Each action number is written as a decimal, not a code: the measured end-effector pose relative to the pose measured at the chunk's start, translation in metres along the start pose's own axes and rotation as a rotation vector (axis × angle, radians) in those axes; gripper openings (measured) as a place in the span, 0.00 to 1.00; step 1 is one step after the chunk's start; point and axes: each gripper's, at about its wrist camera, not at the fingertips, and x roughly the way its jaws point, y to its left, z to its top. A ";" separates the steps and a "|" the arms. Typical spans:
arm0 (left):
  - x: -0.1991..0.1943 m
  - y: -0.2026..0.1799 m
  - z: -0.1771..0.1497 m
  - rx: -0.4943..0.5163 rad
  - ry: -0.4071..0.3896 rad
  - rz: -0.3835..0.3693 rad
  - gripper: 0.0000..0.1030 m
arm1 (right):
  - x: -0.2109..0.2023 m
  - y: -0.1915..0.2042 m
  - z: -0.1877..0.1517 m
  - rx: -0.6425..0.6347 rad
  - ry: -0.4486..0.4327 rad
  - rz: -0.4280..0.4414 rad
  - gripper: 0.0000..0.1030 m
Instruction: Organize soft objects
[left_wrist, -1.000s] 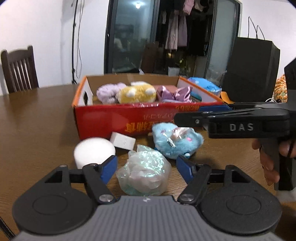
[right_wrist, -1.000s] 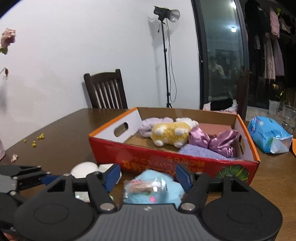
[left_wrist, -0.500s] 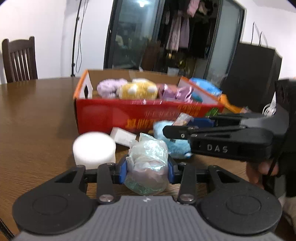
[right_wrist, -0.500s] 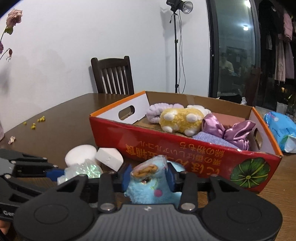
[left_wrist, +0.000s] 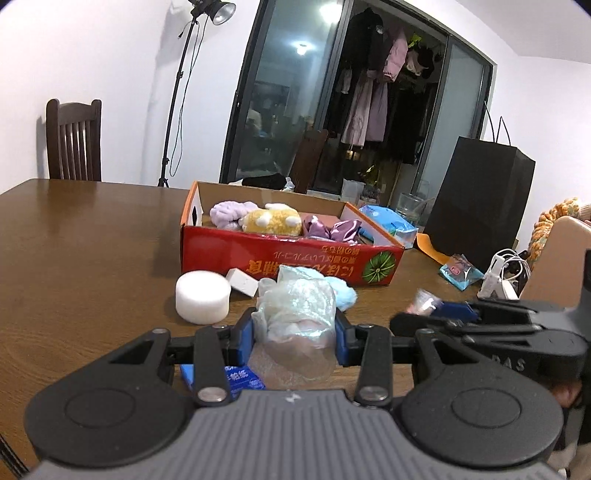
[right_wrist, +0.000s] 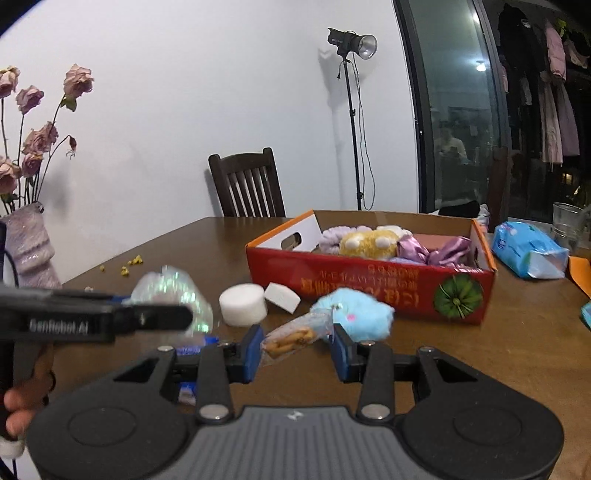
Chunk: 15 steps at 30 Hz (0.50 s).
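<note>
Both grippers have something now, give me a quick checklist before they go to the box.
1. Left gripper shut on the crinkly plastic bundle: ok, both fingers press its sides.
2. Right gripper shut on the snack packet tied to the blue plush: ok, though the plush itself hangs outside the fingers.
3. Plush held securely: cannot tell.
4. Space in the red cardboard box: cannot tell; toys and the purple bow fill much of it.
5. White foam cylinder and white foam wedge clear of the path: not ok, they sit before the box.
</note>
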 end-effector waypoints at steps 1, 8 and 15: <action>0.001 0.000 0.003 0.001 -0.005 0.000 0.40 | -0.004 0.000 -0.001 0.000 -0.001 -0.005 0.37; 0.051 0.021 0.070 0.062 -0.058 0.017 0.41 | 0.015 -0.011 0.042 -0.057 -0.062 0.031 0.38; 0.166 0.065 0.147 0.044 0.033 0.048 0.41 | 0.124 -0.034 0.100 -0.062 0.020 0.072 0.38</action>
